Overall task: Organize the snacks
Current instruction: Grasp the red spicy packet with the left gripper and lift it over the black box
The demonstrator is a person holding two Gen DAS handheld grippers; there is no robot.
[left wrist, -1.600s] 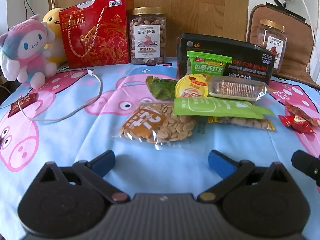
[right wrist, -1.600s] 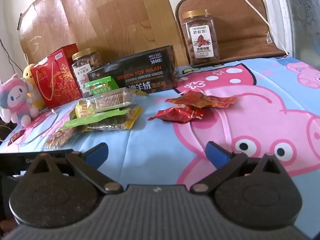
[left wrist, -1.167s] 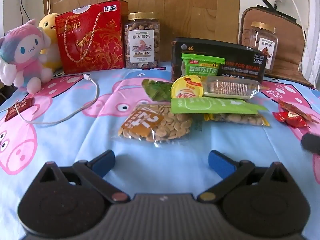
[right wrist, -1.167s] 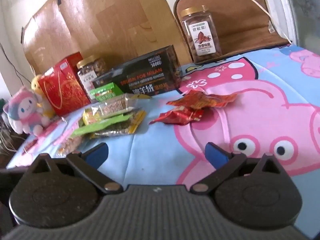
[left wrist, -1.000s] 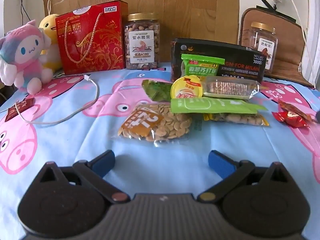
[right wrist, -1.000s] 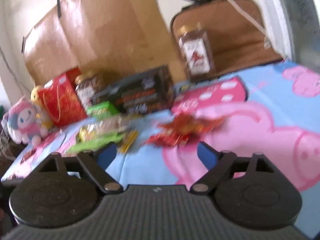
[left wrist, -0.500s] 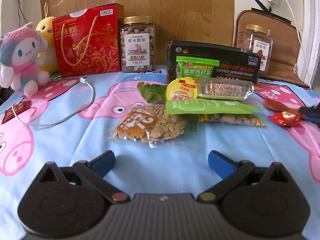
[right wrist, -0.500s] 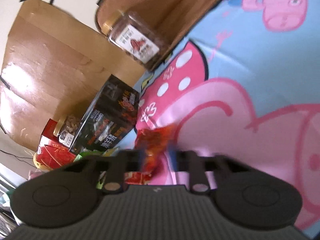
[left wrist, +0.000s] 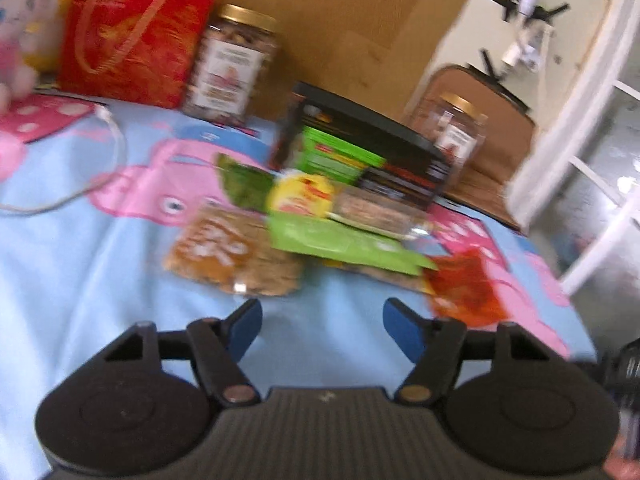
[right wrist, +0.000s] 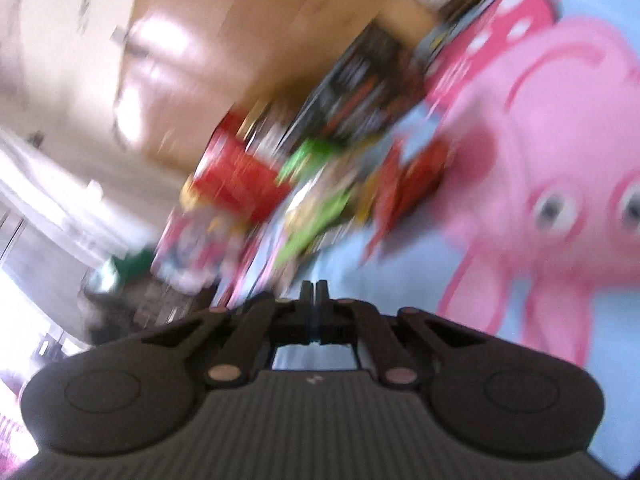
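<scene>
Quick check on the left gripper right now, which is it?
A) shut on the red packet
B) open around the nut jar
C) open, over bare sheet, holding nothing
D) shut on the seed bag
C: the left gripper has its blue fingers spread apart with only the blue sheet between them.

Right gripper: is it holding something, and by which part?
Nothing visible. The right gripper has its jaws shut together, with no snack between them.

A light blue cloth (left wrist: 60, 260) printed with pink cartoon pigs is covering the table. A red bag (left wrist: 132, 36) is showing gold swirls. Two jars (left wrist: 232, 68) are wearing gold lids. A black box (left wrist: 384, 148) is sitting behind green packets (left wrist: 340, 240), a yellow lid (left wrist: 302, 196) and red wrappers (left wrist: 466, 288). Gripper fingertips (left wrist: 246, 326) are showing blue.
</scene>
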